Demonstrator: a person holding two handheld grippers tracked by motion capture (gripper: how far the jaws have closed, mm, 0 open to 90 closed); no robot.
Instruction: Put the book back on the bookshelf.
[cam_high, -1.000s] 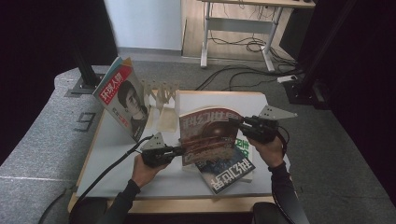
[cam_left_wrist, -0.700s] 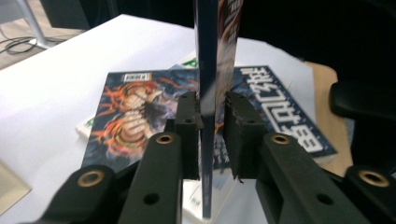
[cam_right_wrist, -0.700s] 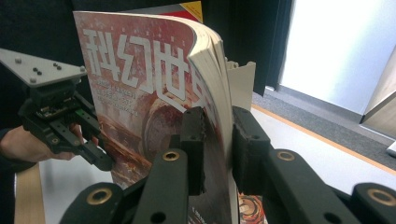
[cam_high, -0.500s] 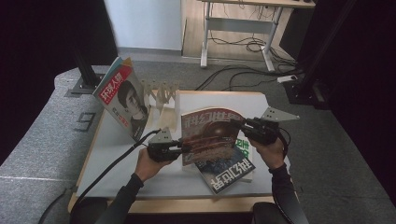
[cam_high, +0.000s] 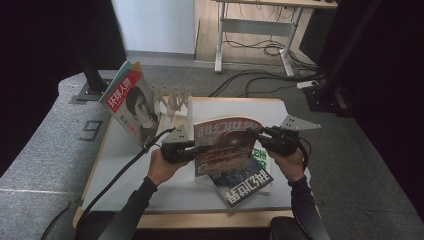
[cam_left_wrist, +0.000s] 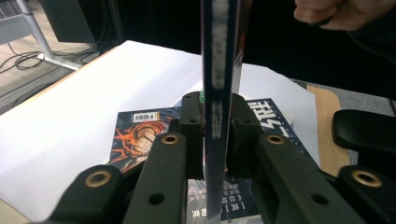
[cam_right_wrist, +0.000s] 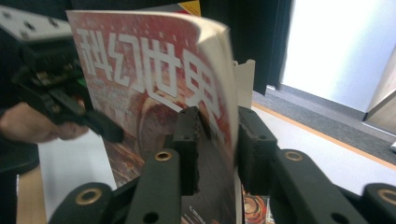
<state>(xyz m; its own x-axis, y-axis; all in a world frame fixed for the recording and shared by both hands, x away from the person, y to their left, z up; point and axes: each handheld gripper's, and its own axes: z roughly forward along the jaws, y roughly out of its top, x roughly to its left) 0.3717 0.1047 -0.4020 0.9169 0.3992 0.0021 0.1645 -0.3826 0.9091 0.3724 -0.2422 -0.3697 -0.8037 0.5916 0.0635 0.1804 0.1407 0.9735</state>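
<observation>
White tabletop (cam_high: 130, 165) with a wooden rim, carpet all round; its near-left and far-right parts lie bare, so there is room on both sides. Red-covered magazine (cam_high: 226, 145) held upright above the table's middle, cover toward the person, title at the top, long axis vertical; glossy, thin, pages bowing a little at the top. Left gripper (cam_high: 192, 149) pinches its left edge, right gripper (cam_high: 259, 136) its right edge. In the left gripper view the magazine (cam_left_wrist: 218, 93) stands edge-on between the black pads, which press on both faces; the jaws have just been closing on it. In the right gripper view the cover (cam_right_wrist: 154, 88) sits between the pads (cam_right_wrist: 187, 140), gripped, the jaws having just eased open slightly while the paper stays between them. Under it, flat on the table, a second magazine (cam_high: 240, 185) lies skewed, dark cover, title upside-down to the person, corner near the front edge. At the far left another magazine (cam_high: 129, 107) with a portrait cover leans tilted beside a pale slotted rack (cam_high: 172, 99).
</observation>
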